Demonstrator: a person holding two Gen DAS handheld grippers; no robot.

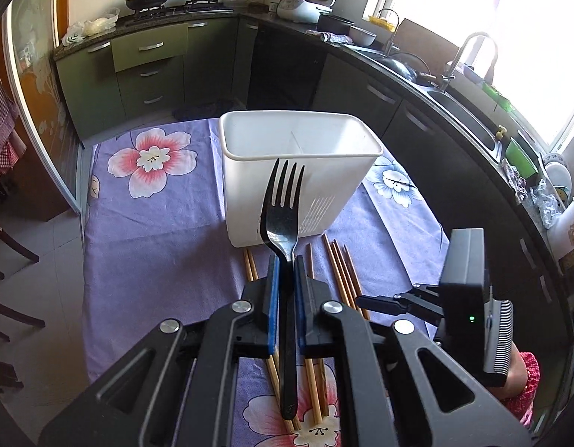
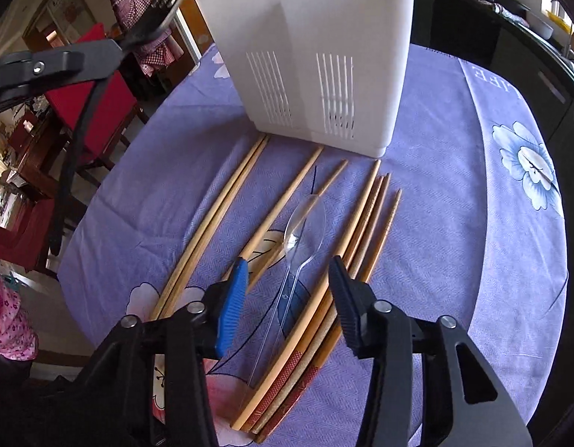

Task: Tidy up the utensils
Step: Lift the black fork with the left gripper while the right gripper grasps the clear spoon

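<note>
The purple floral tablecloth (image 2: 454, 186) leaves open room right of the white utensil caddy (image 1: 294, 171). Chopsticks (image 2: 227, 219) lie before it. The left hand-held gripper (image 1: 286, 272) clamps a black fork (image 1: 283, 216), tines up. Only the right view shows the clear plastic spoon (image 2: 303, 223) — right hand-held gripper (image 2: 289, 273) spread above it.

Bright daylight from the blown-out window (image 1: 510, 29) — sharp focus, fisheye-bent edges, dark corners.

Black claw (image 2: 289, 287) arms, silver screws — one blue ribbed pad (image 2: 233, 307).
</note>
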